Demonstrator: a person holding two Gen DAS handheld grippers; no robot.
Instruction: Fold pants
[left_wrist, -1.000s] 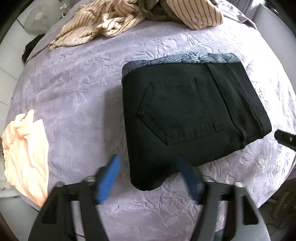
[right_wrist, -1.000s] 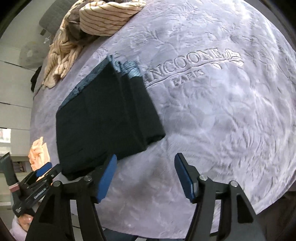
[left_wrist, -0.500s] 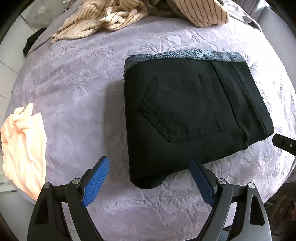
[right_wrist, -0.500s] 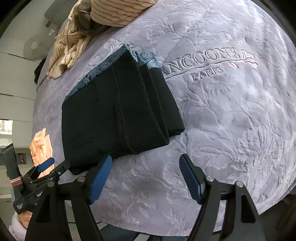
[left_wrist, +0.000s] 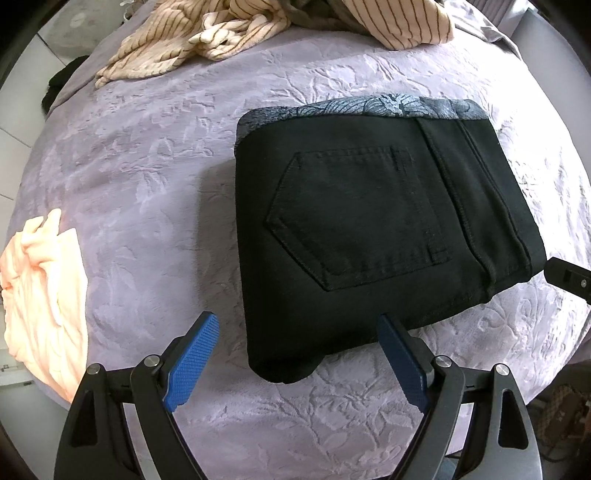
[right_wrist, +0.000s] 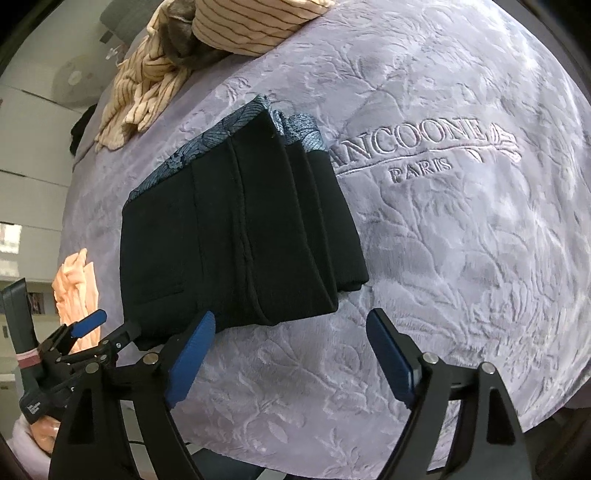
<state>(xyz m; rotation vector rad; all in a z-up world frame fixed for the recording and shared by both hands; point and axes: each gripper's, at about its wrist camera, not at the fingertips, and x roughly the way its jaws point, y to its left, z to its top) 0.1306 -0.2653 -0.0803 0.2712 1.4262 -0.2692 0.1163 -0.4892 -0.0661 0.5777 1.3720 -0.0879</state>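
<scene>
A lilac embossed bedspread (left_wrist: 155, 192) covers a bed, seen from above through two wrist cameras. At the far left edge lies a crumpled peach garment (left_wrist: 40, 291), and toward the head of the bed a heap of cream striped clothes (left_wrist: 207, 40). The left hand-held gripper (left_wrist: 295, 363) points down at the bed with its blue pads wide apart and nothing between them, as it was a second ago; it hangs just above the near corner of the pants. The black pants (left_wrist: 373, 229) lie in the middle of the bed as a compact folded stack, back pocket up, a grey patterned band showing along the far edge. To the right, the right hand-held gripper (right_wrist: 291, 354) has just been opening; its pads now stand apart over bare bedspread, just beside the near right corner of the stack, gripping nothing. Compared with a second ago, the stack fills more of both views but its shape has not altered. With both grippers free of the cloth, the folding looks complete or nearly so.
</scene>
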